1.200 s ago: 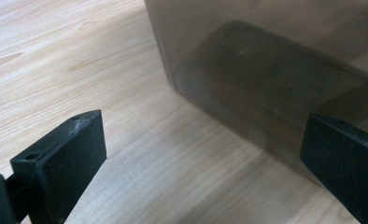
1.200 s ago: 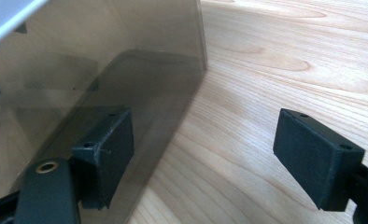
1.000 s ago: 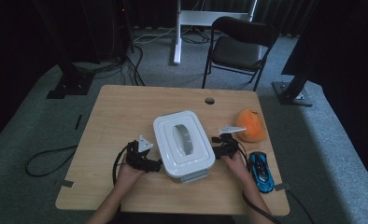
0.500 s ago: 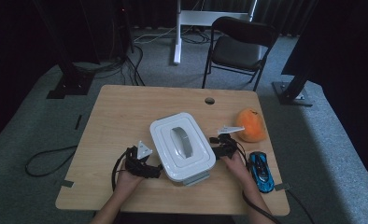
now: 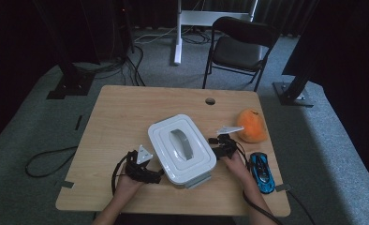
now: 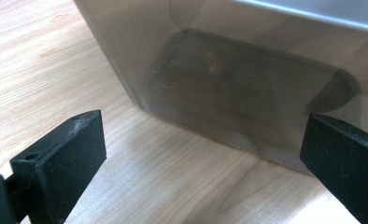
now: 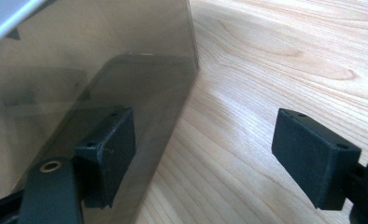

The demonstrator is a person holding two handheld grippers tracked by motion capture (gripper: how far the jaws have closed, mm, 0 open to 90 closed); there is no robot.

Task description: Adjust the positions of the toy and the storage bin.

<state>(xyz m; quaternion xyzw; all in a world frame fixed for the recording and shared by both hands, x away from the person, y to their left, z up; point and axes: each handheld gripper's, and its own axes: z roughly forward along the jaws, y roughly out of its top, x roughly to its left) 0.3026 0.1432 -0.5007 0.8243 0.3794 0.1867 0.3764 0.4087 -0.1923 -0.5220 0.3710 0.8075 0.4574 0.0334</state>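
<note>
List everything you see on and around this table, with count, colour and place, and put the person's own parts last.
table: one, light wood, centre
lidded box: one, white lid with grey handle, near the table's front middle
orange soft toy: one, orange, right side of the table
toy car: one, blue, front right corner
folding chair: one, black, behind the table
left gripper: one, black, open, at the box's left side
right gripper: one, black, open, at the box's right side
hands: two, at the bottom edge
</note>
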